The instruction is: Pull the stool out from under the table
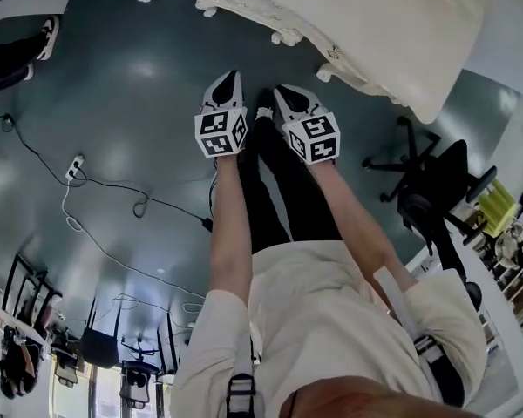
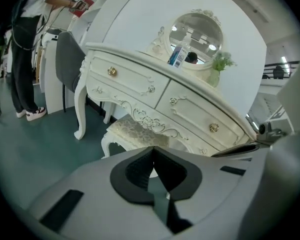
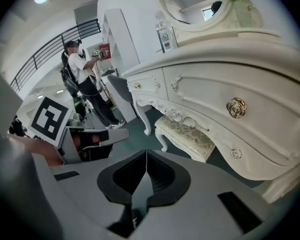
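Note:
A white stool (image 2: pixel 135 131) with a patterned cream seat stands tucked under the ornate white dressing table (image 2: pixel 140 84). The right gripper view shows the stool (image 3: pixel 185 134) below the table's drawers (image 3: pixel 215 99). My left gripper (image 2: pixel 153 151) is shut with nothing between its pads, and it points at the stool from a short distance. My right gripper (image 3: pixel 146 154) is also shut and empty, apart from the stool. In the head view both grippers, left (image 1: pixel 231 81) and right (image 1: pixel 283 94), are held side by side just short of the table (image 1: pixel 375 24).
A mirror (image 2: pixel 196 31), a bottle (image 2: pixel 176 56) and a small plant (image 2: pixel 217 64) stand on the table. A grey chair (image 2: pixel 70 66) and a standing person (image 2: pixel 20 59) are to its left. Cables (image 1: pixel 113 185) lie on the floor; a black office chair (image 1: pixel 436 190) stands to the right.

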